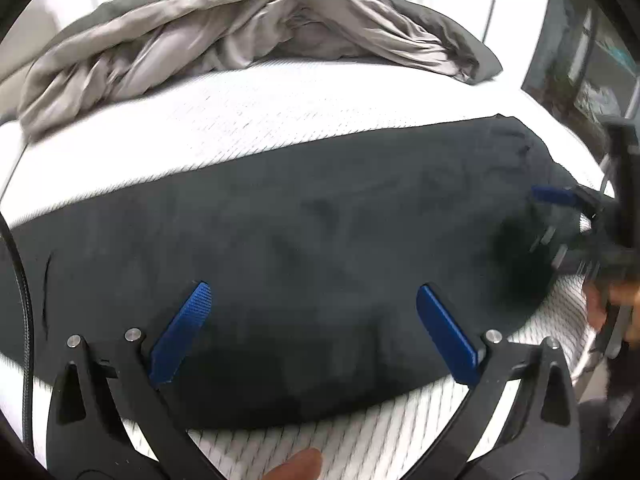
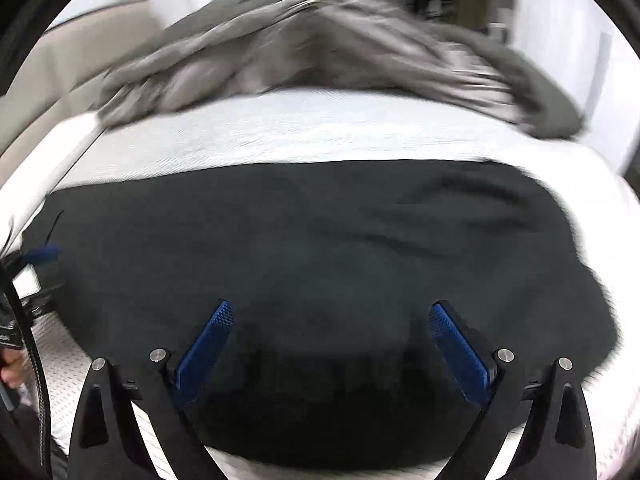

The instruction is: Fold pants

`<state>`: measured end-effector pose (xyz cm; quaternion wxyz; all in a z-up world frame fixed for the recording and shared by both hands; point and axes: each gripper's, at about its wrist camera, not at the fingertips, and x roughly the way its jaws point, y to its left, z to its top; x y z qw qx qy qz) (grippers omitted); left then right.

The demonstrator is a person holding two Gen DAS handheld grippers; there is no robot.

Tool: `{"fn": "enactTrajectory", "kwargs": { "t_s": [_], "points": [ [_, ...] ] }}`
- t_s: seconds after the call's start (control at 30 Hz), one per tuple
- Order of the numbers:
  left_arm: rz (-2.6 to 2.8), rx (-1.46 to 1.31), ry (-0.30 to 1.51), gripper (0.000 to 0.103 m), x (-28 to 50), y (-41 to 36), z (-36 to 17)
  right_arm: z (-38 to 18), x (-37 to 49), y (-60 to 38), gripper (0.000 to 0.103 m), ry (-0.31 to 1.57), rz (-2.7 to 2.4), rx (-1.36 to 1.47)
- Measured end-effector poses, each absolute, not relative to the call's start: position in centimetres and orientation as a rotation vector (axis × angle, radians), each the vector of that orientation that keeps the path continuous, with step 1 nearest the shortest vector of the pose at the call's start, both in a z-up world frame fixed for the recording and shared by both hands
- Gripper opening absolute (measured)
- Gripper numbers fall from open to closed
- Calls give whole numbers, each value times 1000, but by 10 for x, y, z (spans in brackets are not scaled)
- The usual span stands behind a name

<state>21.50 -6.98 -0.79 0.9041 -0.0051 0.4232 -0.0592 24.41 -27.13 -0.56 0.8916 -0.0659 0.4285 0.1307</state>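
Note:
Dark navy pants (image 1: 304, 240) lie flat across the white mattress (image 1: 224, 128), stretching from left to right; they also fill the middle of the right wrist view (image 2: 320, 256). My left gripper (image 1: 314, 292) is open and empty, its blue pads (image 1: 182, 332) spread just above the near part of the cloth. My right gripper (image 2: 331, 312) is open and empty over the near edge of the pants. In the left wrist view it shows blurred at the right end of the pants (image 1: 560, 216). The left gripper shows at the left edge of the right wrist view (image 2: 40, 254).
A crumpled grey duvet (image 1: 224, 28) is heaped at the far side of the bed, also in the right wrist view (image 2: 320, 44). The bed's right edge meets a window or dark frame (image 1: 580, 52). A black cable (image 1: 20, 280) hangs at the left.

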Motion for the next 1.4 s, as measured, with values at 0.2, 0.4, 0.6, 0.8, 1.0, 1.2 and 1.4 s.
{"fn": "enactTrajectory", "kwargs": {
  "t_s": [0.2,0.4,0.6,0.8,1.0,1.2,1.4],
  "points": [
    [-77,44,978,103,235,-63,-55,-45,242,-227,100,950,311,-354],
    [-48,-32,978,102,227,-33,-61,-34,251,-322,101,944,-23,-354],
    [-59,0,1021,102,234,-33,-68,-28,255,-397,101,934,-212,-149],
    [-51,-83,956,102,254,-27,-40,10,247,-338,101,856,-75,-206],
    [-34,-4,941,102,286,-54,-45,-12,267,-234,101,907,162,-263],
    [16,-77,955,102,291,-36,-74,-38,287,-224,101,940,194,-370],
    [5,-53,959,102,286,-39,-73,-42,317,-353,102,948,-255,-224]
  ]
}}
